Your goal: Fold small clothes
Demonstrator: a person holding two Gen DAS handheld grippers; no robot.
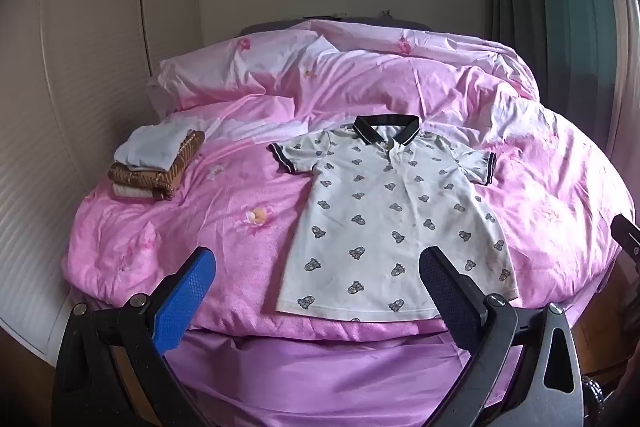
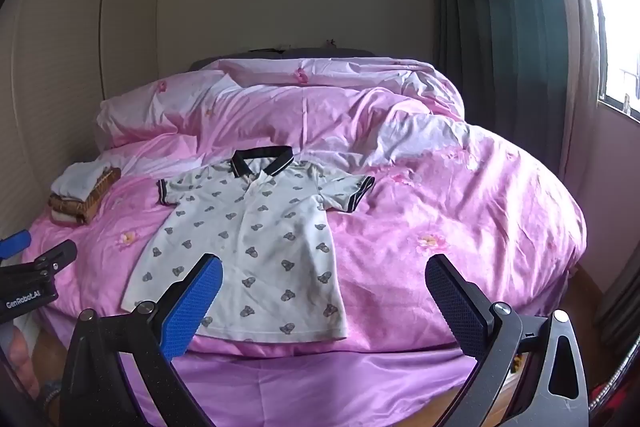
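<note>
Both grippers, left (image 1: 318,269) and right (image 2: 324,277), are hanging apart and empty over the flat shirt (image 1: 394,223); folding is not yet begun, so I judge a sleeve grasp is coming next.

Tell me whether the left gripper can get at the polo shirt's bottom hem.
Probably yes: the left gripper is open, and the polo shirt lies flat on the pink duvet with nothing covering its hem.

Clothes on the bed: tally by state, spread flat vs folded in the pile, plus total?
Spread flat: 1, the polo shirt.
Folded in the pile: 3 layers show, white on top, brown patterned in the middle, cream at the bottom; more may be hidden.
Total: 4 visible.
</note>
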